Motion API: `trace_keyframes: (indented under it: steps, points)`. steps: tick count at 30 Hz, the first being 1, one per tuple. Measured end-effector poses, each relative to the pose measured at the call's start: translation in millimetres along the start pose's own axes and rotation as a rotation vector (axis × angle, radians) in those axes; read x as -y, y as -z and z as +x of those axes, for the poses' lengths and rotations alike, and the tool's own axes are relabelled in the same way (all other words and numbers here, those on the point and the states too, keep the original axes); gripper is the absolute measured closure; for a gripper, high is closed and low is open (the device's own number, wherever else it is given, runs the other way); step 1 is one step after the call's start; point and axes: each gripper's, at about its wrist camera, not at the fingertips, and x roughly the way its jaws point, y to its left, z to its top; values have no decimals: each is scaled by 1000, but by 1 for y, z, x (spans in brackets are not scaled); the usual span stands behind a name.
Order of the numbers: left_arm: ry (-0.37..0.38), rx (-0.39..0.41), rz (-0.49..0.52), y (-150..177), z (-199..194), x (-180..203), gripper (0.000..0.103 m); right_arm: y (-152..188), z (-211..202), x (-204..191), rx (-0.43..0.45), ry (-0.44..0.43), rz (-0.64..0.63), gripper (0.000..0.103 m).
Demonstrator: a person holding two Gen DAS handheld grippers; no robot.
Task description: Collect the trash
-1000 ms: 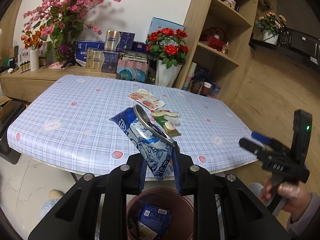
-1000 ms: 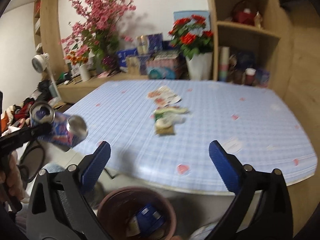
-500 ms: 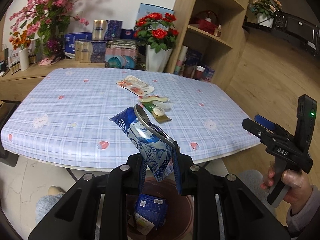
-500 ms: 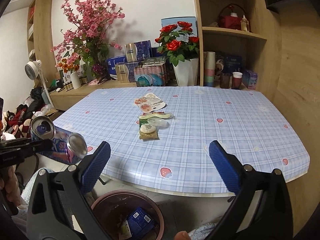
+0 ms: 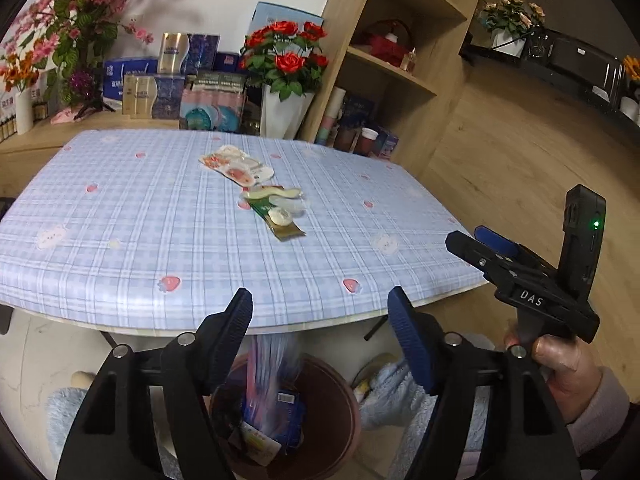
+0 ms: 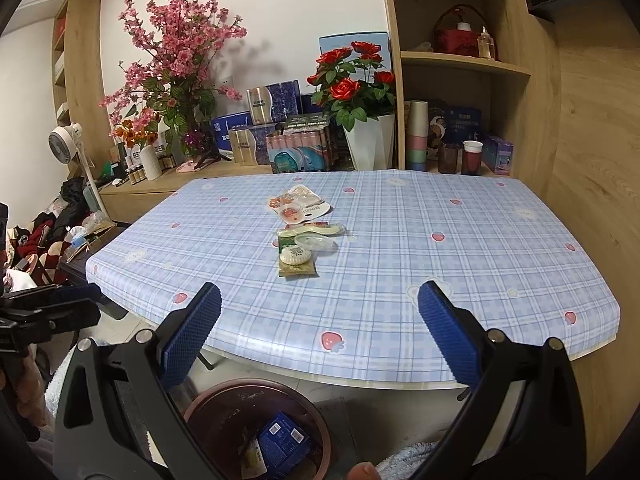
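Checked worktop [image 5: 120, 208] ahead of both tools. Left tool [image 5: 320, 320], jaws opening and now empty, has released the crushed can [image 5: 272, 364], blurred mid-fall into the bin [image 5: 340, 400] below it. Right tool [image 6: 320, 320] gapes wide, empty. Wrappers [image 5: 276, 216] remain to collect.

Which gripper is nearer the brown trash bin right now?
Left. The left gripper hangs directly over the brown trash bin, jaws opening with nothing between them. The right gripper is off to that side, open and empty.
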Motion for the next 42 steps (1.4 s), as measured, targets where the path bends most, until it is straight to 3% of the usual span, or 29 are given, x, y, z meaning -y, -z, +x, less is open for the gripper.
trace_keyframes:
  steps: [2, 4, 7, 17, 23, 32, 39, 42]
  points:
    - [-32, 16, -3, -3, -2, -2, 27, 0, 0, -2, 0, 0, -7, 6]
    - [-66, 33, -29, -5, -5, -9, 13, -1, 0, -2, 0, 1, -11, 6]
    - [-135, 67, -65, -9, -11, -20, 7, -1, 1, -3, -2, 5, -13, 6]
    - [-294, 150, -33, -20, -23, -39, 6, 1, 5, 7, 8, 37, 18, 6]
    - [-311, 174, -13, -26, -20, -47, 6, -1, 14, 17, -8, 54, 34, 6]
    - [-326, 118, -29, -38, 4, -56, 6, -5, 34, 32, -37, 45, 84, 6]
    - [-295, 68, -57, -52, 36, -60, 6, -4, 62, 44, -99, 15, 102, 6]
    - [-278, 48, -21, -58, 60, -53, 8, -3, 75, 48, -105, 63, 84, 6]
